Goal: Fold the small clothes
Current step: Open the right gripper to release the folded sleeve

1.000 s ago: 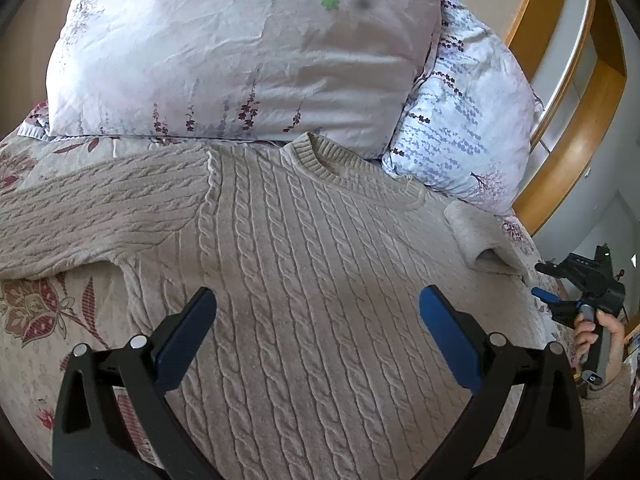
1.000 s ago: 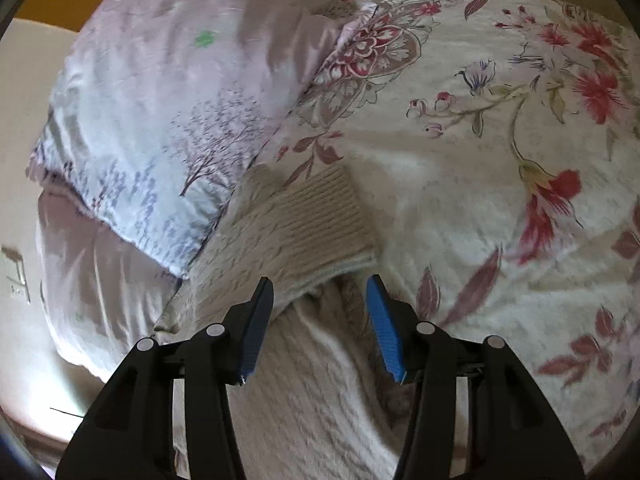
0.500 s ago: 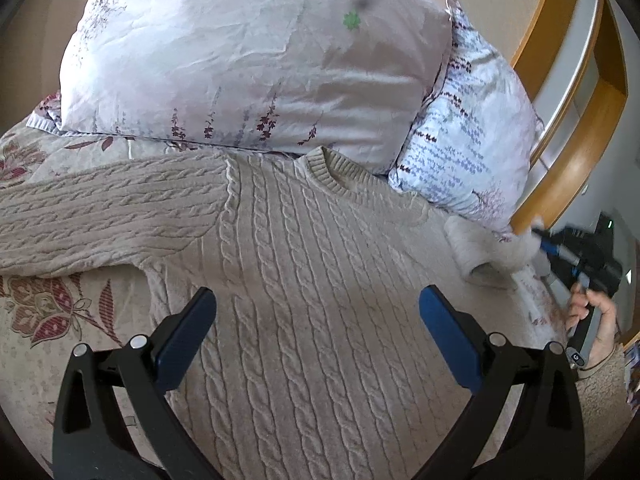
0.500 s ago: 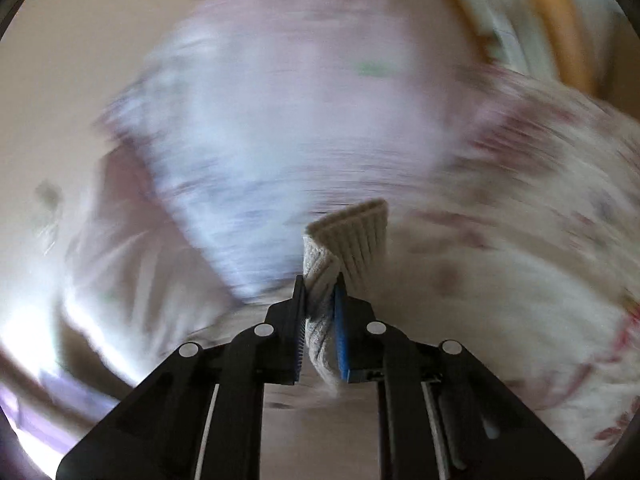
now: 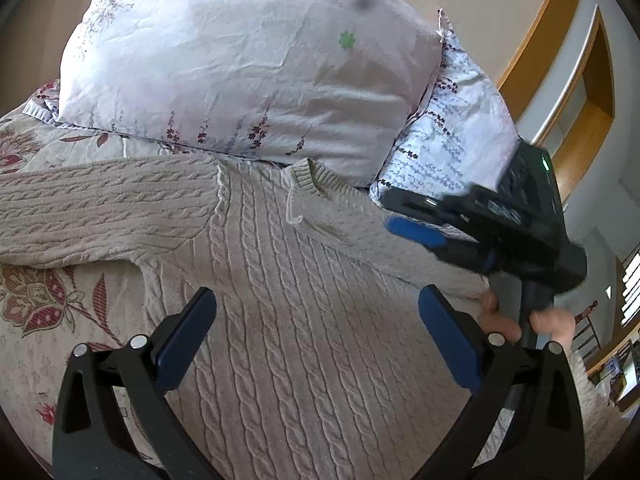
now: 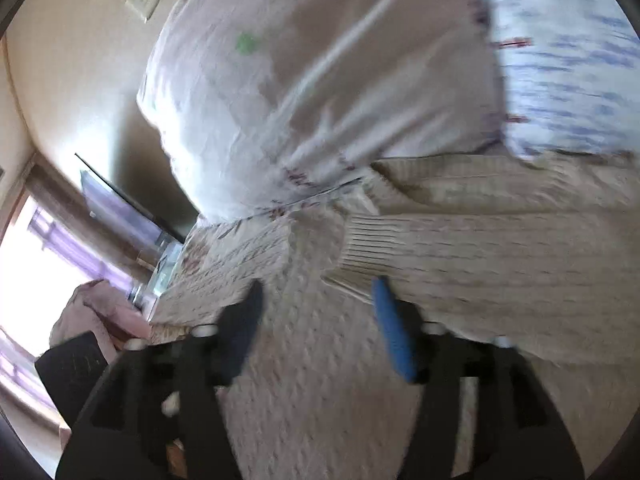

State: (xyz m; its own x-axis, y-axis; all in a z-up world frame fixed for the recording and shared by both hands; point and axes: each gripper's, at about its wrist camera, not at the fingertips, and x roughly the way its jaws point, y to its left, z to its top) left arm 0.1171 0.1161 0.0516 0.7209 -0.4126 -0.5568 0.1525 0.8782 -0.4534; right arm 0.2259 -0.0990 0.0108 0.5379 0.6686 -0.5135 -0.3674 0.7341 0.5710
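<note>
The cream cable-knit sweater (image 5: 304,300) lies spread flat on the floral bedspread (image 5: 36,312), neck toward the two pillows at the far end: a pale pink one (image 5: 240,72) and, to its right, a white one with blue sprigs (image 5: 452,128). One sleeve (image 5: 92,216) stretches out to the left. The other sleeve is folded across the sweater's body, its ribbed cuff (image 6: 360,248) lying just ahead of the right gripper (image 6: 316,292) in that gripper's own blurred view. That gripper's jaws are opening and nothing sits between them; the cuff lies free on the knit, close to the blue pad (image 6: 390,328) but not pinched. From the left camera, the right gripper (image 5: 416,236) hangs over the right shoulder of the sweater, a hand (image 5: 520,320) wrapped on its handle. The left gripper (image 5: 316,320) hovers above the sweater's lower middle, jaws spread wide, gripping nothing, the cable pattern plain to see between its blue pads.
</note>
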